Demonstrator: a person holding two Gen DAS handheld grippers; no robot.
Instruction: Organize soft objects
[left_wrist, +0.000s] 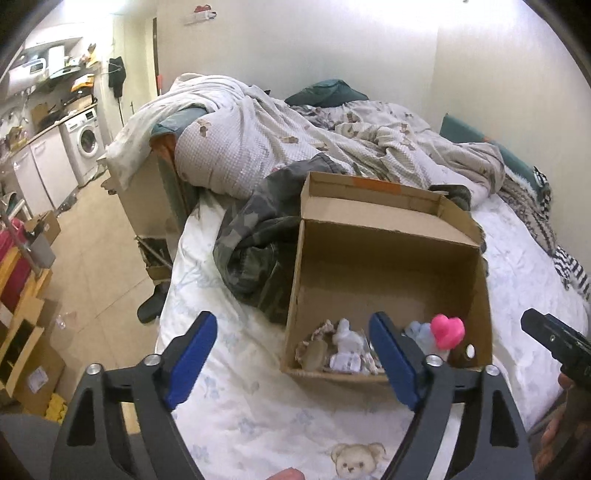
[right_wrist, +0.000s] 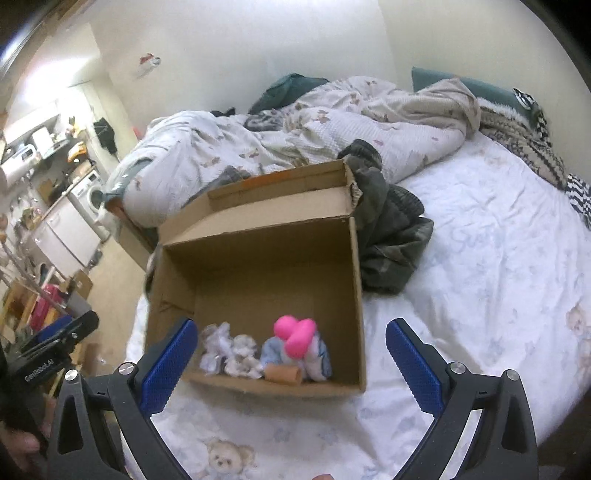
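An open cardboard box (left_wrist: 388, 266) (right_wrist: 258, 258) stands on the bed. Inside, along its near wall, lie a pink heart-shaped soft toy (left_wrist: 447, 330) (right_wrist: 294, 334), a pale blue cloth bundle (right_wrist: 317, 360), white and patterned soft pieces (left_wrist: 347, 345) (right_wrist: 229, 350) and a small tan roll (right_wrist: 282, 373). My left gripper (left_wrist: 291, 362) is open and empty, above the box's near left corner. My right gripper (right_wrist: 291, 369) is open and empty, just before the box's near edge.
A dark camouflage garment (left_wrist: 255, 243) (right_wrist: 388, 236) lies beside the box. A rumpled duvet (left_wrist: 277, 136) and pillows fill the far bed. White bear-print sheet (right_wrist: 480, 240) spreads right. Floor, boxes and a washing machine (left_wrist: 86, 144) are at left.
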